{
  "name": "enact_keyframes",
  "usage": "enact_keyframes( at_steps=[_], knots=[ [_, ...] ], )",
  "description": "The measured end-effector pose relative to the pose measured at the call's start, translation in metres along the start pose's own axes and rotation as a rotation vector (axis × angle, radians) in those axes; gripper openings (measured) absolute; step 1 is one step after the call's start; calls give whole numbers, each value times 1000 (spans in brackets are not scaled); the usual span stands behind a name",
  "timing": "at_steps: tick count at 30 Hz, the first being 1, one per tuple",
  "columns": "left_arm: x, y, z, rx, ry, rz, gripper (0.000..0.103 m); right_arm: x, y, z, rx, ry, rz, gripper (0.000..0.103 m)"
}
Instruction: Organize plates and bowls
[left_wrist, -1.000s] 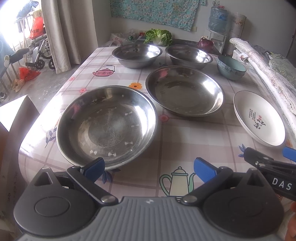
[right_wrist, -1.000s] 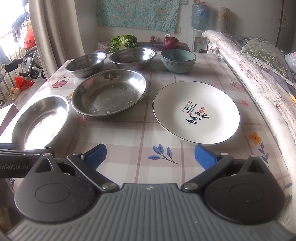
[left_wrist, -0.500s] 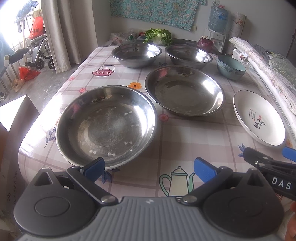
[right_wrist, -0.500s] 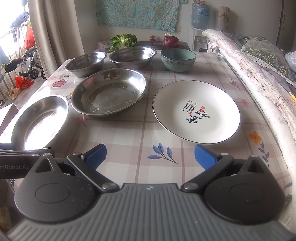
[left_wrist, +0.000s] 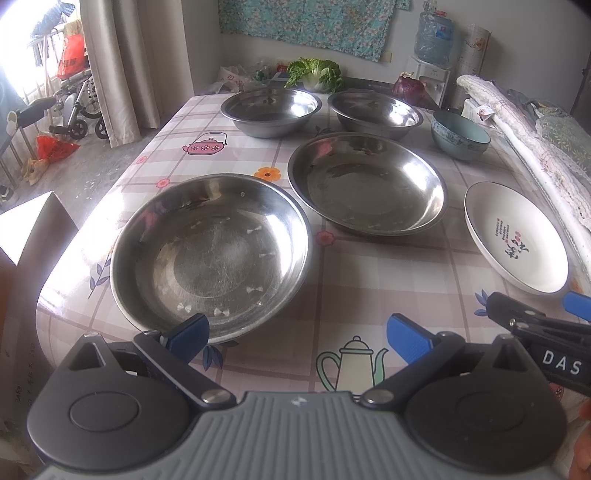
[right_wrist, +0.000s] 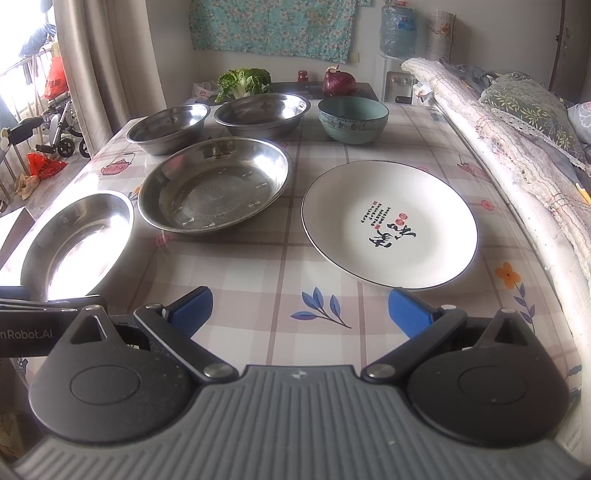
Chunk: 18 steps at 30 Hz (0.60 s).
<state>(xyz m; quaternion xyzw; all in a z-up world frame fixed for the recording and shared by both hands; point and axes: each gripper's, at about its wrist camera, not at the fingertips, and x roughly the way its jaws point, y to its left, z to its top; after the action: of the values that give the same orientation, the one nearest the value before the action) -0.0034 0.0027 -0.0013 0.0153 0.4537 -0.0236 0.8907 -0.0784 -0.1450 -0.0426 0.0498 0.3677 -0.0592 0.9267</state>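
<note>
Two shallow steel plates lie on the checked tablecloth: the near one (left_wrist: 212, 254) (right_wrist: 75, 242) and the middle one (left_wrist: 365, 182) (right_wrist: 214, 184). Behind them stand two steel bowls, left (left_wrist: 271, 110) (right_wrist: 168, 127) and right (left_wrist: 375, 114) (right_wrist: 262, 114), and a teal ceramic bowl (left_wrist: 461, 134) (right_wrist: 352, 120). A white plate with black lettering (left_wrist: 515, 236) (right_wrist: 389, 223) lies at the right. My left gripper (left_wrist: 297, 328) hovers open at the near steel plate's front rim. My right gripper (right_wrist: 299, 310) is open just short of the white plate, holding nothing.
A cabbage (right_wrist: 243, 81) and a red onion (right_wrist: 339, 82) sit at the table's far end. A rolled quilted cloth (right_wrist: 517, 147) runs along the right edge. A curtain (left_wrist: 125, 62) and a wheelchair (left_wrist: 62, 107) stand left of the table.
</note>
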Motion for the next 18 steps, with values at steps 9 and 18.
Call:
enact_keyframes(
  at_steps=[9,18],
  knots=[
    [-12,12,36,11,-85,-17,103,-10,6,25,-54,-92,19,102],
    [-14,50,93,-1,-164,-90,103,-11,11,78,-95,-207,208,102]
  ],
)
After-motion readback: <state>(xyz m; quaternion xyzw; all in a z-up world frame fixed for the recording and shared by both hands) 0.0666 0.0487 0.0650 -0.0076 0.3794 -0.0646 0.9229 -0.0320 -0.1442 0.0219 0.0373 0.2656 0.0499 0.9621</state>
